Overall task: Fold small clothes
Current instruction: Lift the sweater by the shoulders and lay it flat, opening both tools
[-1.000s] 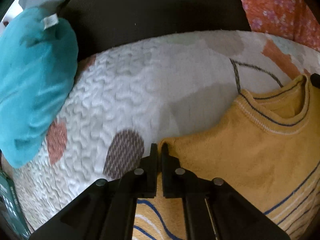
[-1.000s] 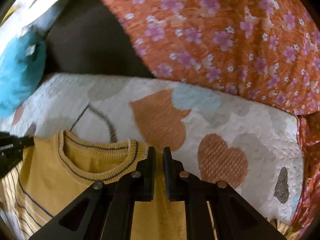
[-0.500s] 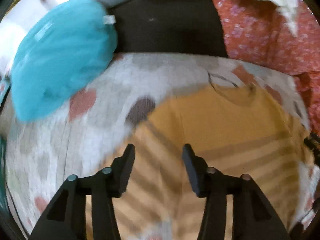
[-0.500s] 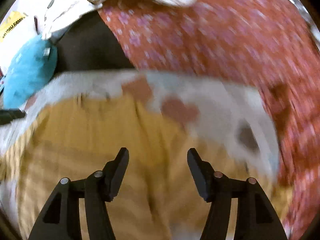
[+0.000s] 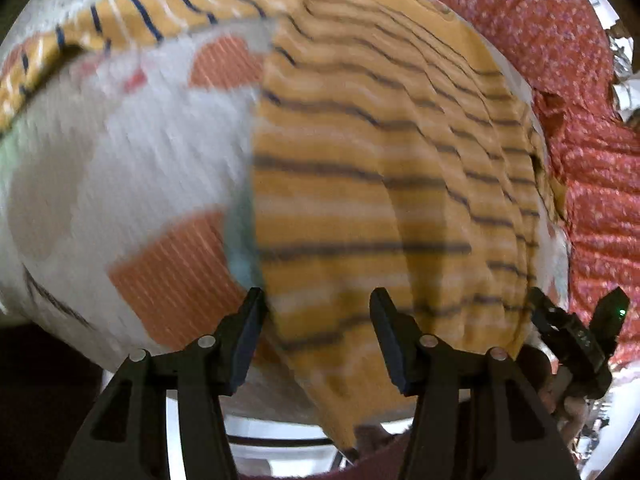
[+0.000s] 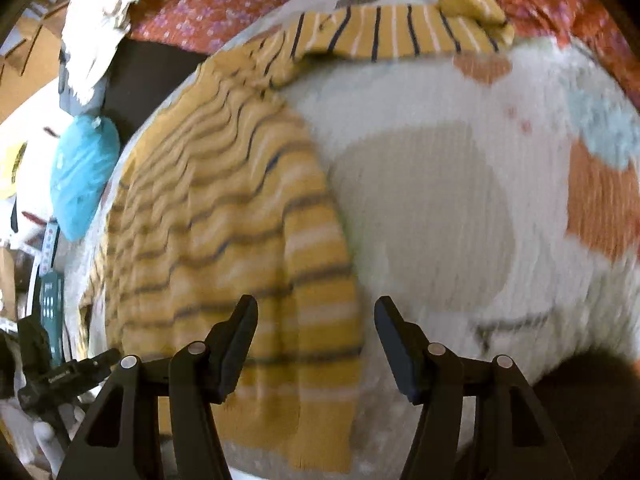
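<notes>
Left gripper (image 5: 316, 336): jaws wide apart, holding nothing.
Right gripper (image 6: 316, 340): jaws wide apart, holding nothing.
Sweater (image 5: 372, 184): yellow with dark stripes, lying flat on the blanket (image 6: 432, 208), ahead of both sets of jaws.
Sleeve (image 6: 396, 32): stretched out sideways, far ahead of the right jaws.
Blue pillow (image 6: 82, 172): off to the left.

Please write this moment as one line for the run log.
step: spread sweater | left gripper: open, empty | right gripper: open, empty | sweater: flat on bedcover, sleeves out, unfolded
</notes>
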Available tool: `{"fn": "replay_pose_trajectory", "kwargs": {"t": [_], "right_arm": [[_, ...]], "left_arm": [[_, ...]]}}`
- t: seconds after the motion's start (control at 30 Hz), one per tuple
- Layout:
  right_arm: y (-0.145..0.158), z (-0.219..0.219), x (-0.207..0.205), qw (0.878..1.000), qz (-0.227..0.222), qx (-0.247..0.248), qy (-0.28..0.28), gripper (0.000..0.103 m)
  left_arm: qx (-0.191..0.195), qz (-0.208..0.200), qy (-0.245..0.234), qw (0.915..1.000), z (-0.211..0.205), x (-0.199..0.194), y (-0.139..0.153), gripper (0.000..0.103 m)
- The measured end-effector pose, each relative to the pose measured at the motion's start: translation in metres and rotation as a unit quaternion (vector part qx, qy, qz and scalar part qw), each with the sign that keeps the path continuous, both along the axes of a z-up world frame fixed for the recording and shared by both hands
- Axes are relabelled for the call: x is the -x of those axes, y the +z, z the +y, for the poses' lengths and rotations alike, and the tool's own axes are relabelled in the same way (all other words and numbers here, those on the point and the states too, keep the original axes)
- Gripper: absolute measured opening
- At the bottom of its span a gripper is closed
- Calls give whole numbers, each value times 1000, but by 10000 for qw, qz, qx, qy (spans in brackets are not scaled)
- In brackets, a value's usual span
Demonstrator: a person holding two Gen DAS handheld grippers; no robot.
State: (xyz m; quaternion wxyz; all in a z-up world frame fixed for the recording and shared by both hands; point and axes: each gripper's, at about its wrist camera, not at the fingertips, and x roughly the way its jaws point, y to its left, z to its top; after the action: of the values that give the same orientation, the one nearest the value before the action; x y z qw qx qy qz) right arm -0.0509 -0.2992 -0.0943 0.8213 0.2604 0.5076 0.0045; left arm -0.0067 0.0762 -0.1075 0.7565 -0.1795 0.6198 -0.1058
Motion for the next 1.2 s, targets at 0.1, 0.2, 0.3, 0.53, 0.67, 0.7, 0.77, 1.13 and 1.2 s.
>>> {"fn": "replay_pose_trajectory", "kwargs": {"t": [0.1,0.2,0.3,0.53,0.67,0.7,0.77,1.13,1.2], "right_arm": [[-9,10,15,10000,46,-10,58,65],[-11,21,24,9998,12,137,157,65],[-12,31,28,9995,-56,212,223,67],[-4,46,31,9982,-42,244,542,14],[11,51,41,9971,-12,-130,745,14],[13,53,46,9964,21,-180,828,14],[14,59,57,9946,150,-262,991,14],[-19,52,78,9853,1026,-701,1169,43],[-6,39,79,9895,726,-681,1052,43]], "left_arm": [[-37,-77,-185,9998,-19,12,1,62],[-206,-105,-202,9995,-35,15,0,68],[-438,-85,-162,9989,-40,14,-2,67],[-426,-11,-14,9991,-26,18,24,8],[-477,-170,138,9986,-10,30,50,7],[-483,-191,235,9984,-1,37,55,7],[-504,-134,372,9979,8,41,57,7],[-243,-106,746,9969,51,74,51,15],[-353,-394,719,9960,53,77,69,26]]}}
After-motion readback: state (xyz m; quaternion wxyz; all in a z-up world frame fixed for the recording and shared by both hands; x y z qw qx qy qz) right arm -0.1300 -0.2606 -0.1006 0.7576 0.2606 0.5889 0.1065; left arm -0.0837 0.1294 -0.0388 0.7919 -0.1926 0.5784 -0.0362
